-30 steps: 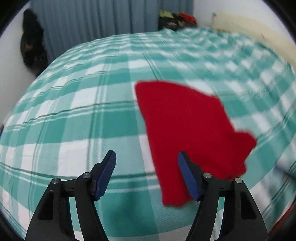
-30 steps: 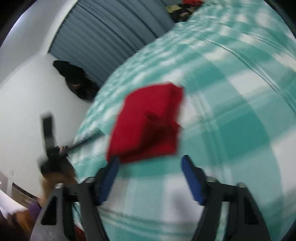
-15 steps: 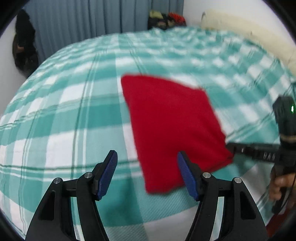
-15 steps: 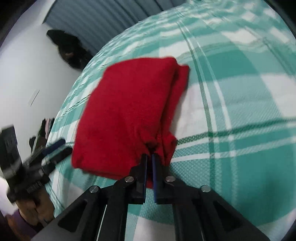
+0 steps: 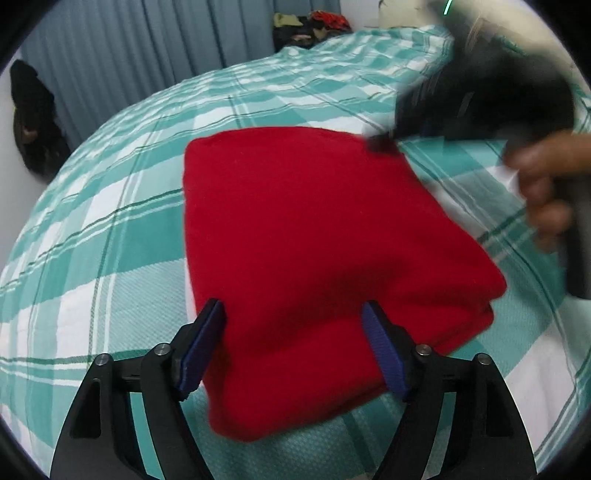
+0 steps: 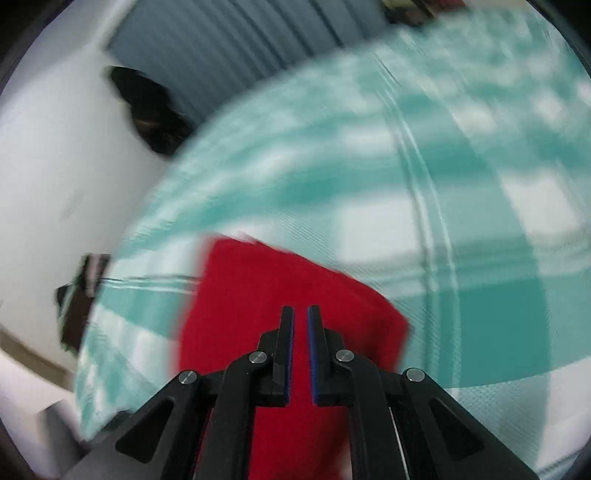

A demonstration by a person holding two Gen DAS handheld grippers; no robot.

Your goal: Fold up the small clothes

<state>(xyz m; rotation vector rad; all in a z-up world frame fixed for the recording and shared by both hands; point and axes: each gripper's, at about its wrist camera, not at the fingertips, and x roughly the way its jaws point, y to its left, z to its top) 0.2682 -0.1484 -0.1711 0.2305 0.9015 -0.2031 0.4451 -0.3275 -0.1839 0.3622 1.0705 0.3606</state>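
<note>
A folded red cloth (image 5: 314, 251) lies on the teal and white checked bedcover (image 5: 110, 229). My left gripper (image 5: 295, 347) hangs just over the cloth's near edge. Its jaws are opening, the cloth lies between the blue pads (image 5: 207, 343), and they do not press on it. My right gripper (image 5: 380, 144), blurred and held by a person's hand (image 5: 546, 184), has its tip at the cloth's far right corner. In the right wrist view the right gripper (image 6: 299, 310) stands shut over the red cloth (image 6: 251, 295), and a sliver of red shows between its pads.
A dark garment (image 5: 33, 122) hangs on the white wall at the left. Blue curtains (image 5: 147, 48) close off the back. A pile of clothes (image 5: 310, 22) sits beyond the bed's far end. The left gripper (image 6: 81, 295) shows blurred at the bed's left edge.
The right gripper shut on the cloth's near right corner, then swept across to its far side. The left gripper came down closer to the cloth, with its jaws a little wider.
</note>
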